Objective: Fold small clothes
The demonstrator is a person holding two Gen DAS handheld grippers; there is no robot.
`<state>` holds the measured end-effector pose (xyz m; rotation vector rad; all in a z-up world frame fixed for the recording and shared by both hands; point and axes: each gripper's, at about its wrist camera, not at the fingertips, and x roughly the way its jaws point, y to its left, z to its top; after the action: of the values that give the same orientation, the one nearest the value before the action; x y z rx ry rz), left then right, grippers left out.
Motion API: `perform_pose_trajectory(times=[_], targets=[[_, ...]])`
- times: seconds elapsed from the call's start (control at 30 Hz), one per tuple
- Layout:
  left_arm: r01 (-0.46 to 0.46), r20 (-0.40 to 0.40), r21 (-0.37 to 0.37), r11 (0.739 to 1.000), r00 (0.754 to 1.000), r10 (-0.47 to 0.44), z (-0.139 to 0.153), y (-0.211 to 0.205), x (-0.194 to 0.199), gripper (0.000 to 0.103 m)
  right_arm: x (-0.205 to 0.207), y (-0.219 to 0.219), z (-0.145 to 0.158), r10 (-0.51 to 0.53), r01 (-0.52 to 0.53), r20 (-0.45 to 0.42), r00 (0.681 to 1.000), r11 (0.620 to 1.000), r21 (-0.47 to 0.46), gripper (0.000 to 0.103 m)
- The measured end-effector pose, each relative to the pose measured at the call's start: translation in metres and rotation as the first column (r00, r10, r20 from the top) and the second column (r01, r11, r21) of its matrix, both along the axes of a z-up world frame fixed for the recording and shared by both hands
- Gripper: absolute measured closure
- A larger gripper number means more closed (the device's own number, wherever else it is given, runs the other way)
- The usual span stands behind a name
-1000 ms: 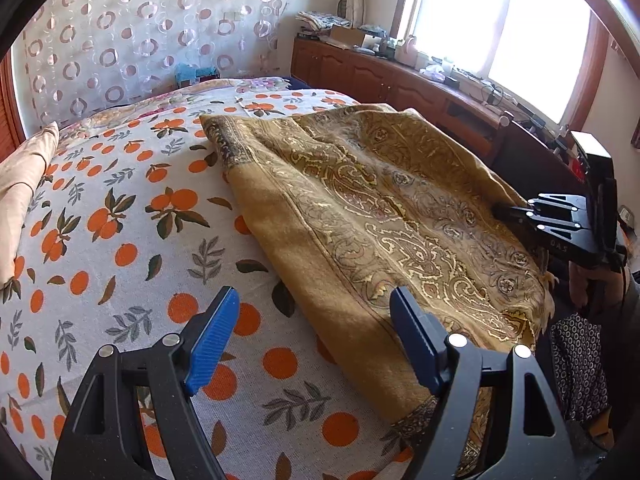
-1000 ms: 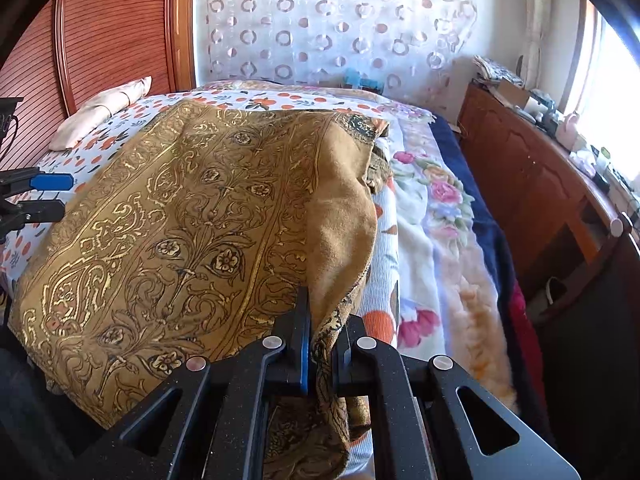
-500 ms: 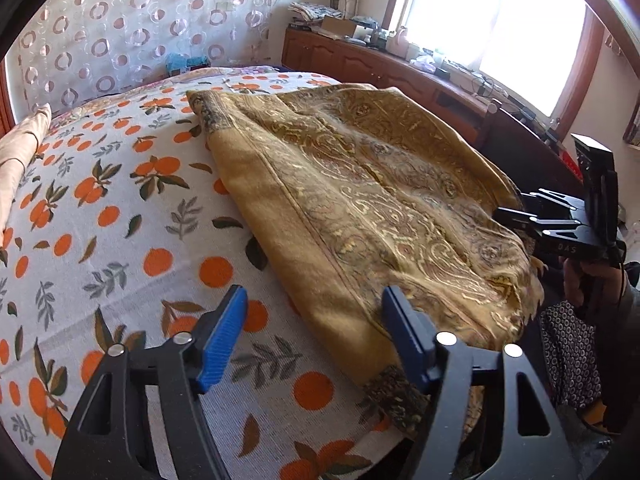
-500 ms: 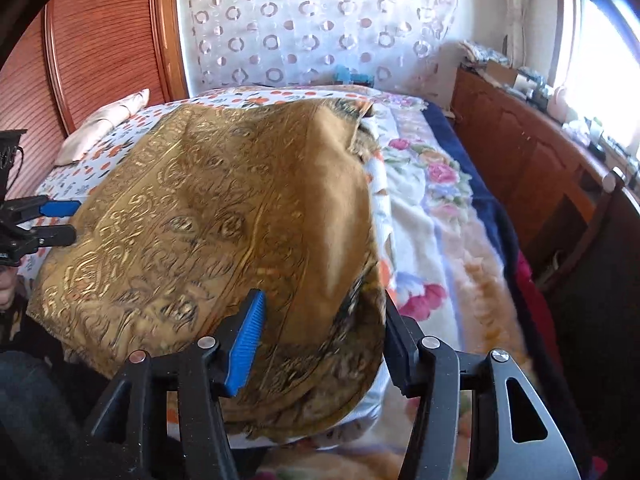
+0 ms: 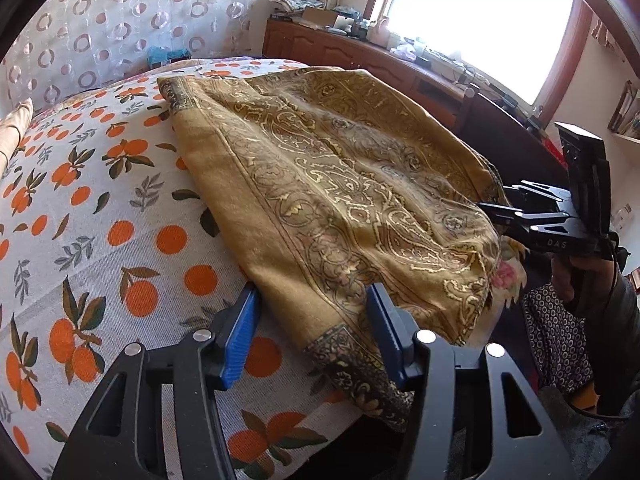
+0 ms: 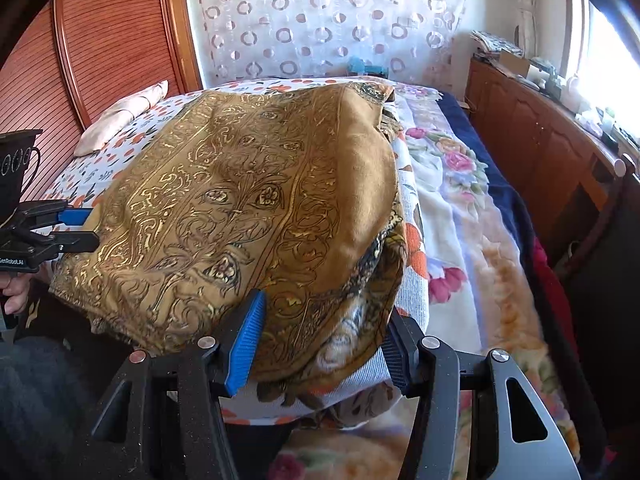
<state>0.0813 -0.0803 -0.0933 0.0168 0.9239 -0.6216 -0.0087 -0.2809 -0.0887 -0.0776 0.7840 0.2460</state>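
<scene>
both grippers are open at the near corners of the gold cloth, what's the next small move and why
Probably close both at once. The left gripper and right gripper each stand with jaws open around a near corner of the gold cloth, which lies slack on the bed. Gripping both corners would let the near edge be carried over for a fold.

The left gripper [image 5: 312, 332], a black two-finger tool with ribbed blue pads [image 5: 240, 340], is standing with its jaws spread wide, nothing pinched between them. The right gripper [image 6: 320, 344], of the same black build with blue pads [image 6: 246, 340], is likewise gaping open. Seen from the left wrist, a bare hand [image 5: 576, 276] is wrapping the right gripper's handle from below; from the right wrist, fingers [image 6: 16, 294] are curling around the left gripper's handle.
</scene>
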Motion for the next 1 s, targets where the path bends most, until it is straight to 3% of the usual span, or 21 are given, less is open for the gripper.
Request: perform_pose_trajectory(times=[0.13,0.17,0.2,0.4,0.5,0.6,0.77,1.0], targets=[[0.011,-0.023,-0.029,1.0,1.0,-0.012,0.001,0.005,-0.007,0.047,-0.003,-0.006,0.0,-0.007,0.007,-0.004,1.0,1.0,0.008,0.046],[0.023,-0.025,-0.032,0.999,0.999,-0.024,0.0,0.004,-0.009,0.05,-0.004,-0.006,0.0,-0.009,0.009,-0.004,1.0,1.0,0.014,0.046],[0.031,-0.028,-0.032,0.999,0.999,-0.032,0.0,0.003,-0.012,0.061,-0.004,-0.008,0.0,-0.011,0.011,-0.005,1.0,1.0,0.024,0.046],[0.04,-0.026,-0.02,0.999,0.999,-0.041,0.0,0.001,-0.018,0.062,0.001,-0.007,-0.004,-0.03,0.03,-0.013,0.999,0.998,0.056,0.047],[0.053,-0.038,-0.026,0.998,0.998,-0.054,0.0,-0.004,-0.018,0.08,0.004,-0.001,-0.005,-0.024,0.025,-0.011,1.0,0.998,0.06,0.047],[0.057,-0.005,-0.02,0.998,0.998,-0.057,0.008,-0.007,-0.019,0.094,0.003,0.008,-0.005,0.003,-0.003,-0.011,1.0,0.999,0.04,0.057],[0.062,0.047,-0.078,0.995,0.997,-0.058,0.033,-0.002,-0.019,0.096,0.002,0.014,-0.001,0.038,-0.037,-0.022,0.999,0.999,0.029,0.091],[0.071,0.107,-0.135,0.988,0.993,-0.057,0.069,0.001,-0.002,0.097,-0.001,0.006,0.026,0.076,-0.081,0.054,0.996,0.992,0.093,0.095]])
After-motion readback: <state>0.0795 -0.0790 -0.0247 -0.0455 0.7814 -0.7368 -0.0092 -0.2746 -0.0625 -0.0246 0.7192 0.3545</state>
